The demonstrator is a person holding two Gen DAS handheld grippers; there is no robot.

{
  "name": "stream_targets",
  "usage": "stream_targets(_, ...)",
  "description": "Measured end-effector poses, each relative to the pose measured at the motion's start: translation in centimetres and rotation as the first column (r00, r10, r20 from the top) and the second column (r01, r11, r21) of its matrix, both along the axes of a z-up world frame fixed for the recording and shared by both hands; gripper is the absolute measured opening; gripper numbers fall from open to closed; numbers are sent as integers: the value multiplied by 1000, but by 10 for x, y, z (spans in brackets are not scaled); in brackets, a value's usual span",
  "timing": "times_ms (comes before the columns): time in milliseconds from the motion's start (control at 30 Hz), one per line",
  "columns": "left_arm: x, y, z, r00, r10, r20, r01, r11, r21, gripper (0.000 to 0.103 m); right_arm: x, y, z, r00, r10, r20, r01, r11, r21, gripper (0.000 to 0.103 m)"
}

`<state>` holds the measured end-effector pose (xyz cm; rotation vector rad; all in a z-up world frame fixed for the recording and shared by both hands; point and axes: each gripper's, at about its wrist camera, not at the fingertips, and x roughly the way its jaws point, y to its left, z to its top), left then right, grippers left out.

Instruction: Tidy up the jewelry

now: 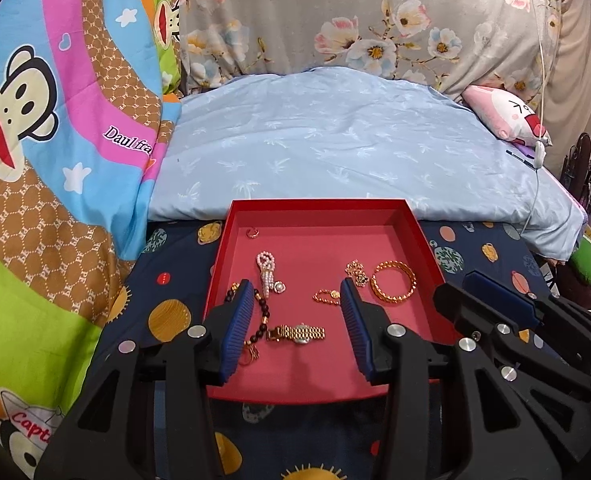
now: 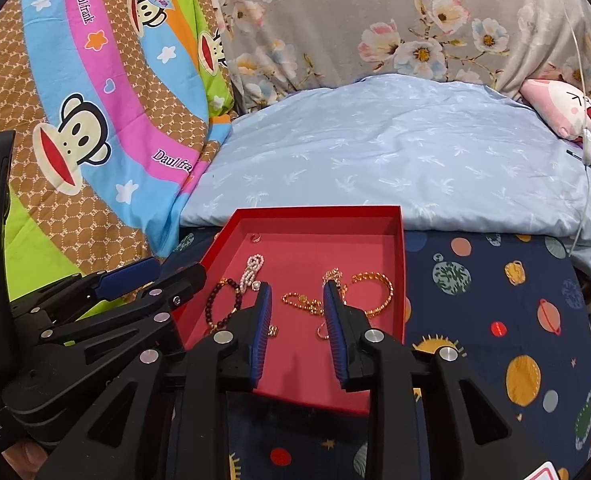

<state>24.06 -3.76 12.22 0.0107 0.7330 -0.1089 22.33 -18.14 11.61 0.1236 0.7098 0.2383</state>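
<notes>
A red tray (image 1: 423, 240) lies on the bed, on a dark blue sheet (image 2: 495, 292) printed with planets, its far rim against a pale blue quilt (image 1: 335, 148). All the jewelry lies inside the tray.

Near the far left corner sits a small ring (image 1: 252, 233). Toward the left rim lies a pearl bracelet (image 1: 267, 270), and just beside it, closer to the left rim, a dark bead bracelet (image 2: 225, 300). A gold watch (image 1: 297, 333) lies flat near the tray's middle, toward the near rim. On the right side, a gold bangle (image 1: 393, 285) rests close to the right rim, with a gold chain (image 1: 327, 295) and a small gold tangle (image 1: 354, 269) just beside it.

The left gripper (image 1: 295, 320) hovers over the near half of the tray, its jaws wide apart and holding nothing; the watch shows between them. The right gripper (image 2: 296, 316) hangs over the tray's right half, its jaws also well apart and empty, with the gold chain between them.

A monkey-print blanket (image 1: 55, 140) hangs at the left, a floral cloth (image 1: 335, 20) covers the back, and a pink plush pillow (image 1: 507, 116) lies at the quilt's far right corner.
</notes>
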Motion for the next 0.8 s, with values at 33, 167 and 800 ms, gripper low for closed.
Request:
stream_targets(33, -4, 0, 1, 1000, 1, 1, -1, 1000, -1, 43, -4, 0, 1, 1000, -3, 1, 3, 1000, -1, 28)
stream_targets(167, -17, -2, 1, 1000, 4, 3, -4, 1000, 1, 43, -18, -1, 1, 1000, -10, 2, 10, 1000, -2, 28)
stream_targets(800, -62, 18, -54, 992, 121, 48, -121, 993, 12, 62, -64, 4, -61, 992, -121, 36, 125, 978, -167, 69)
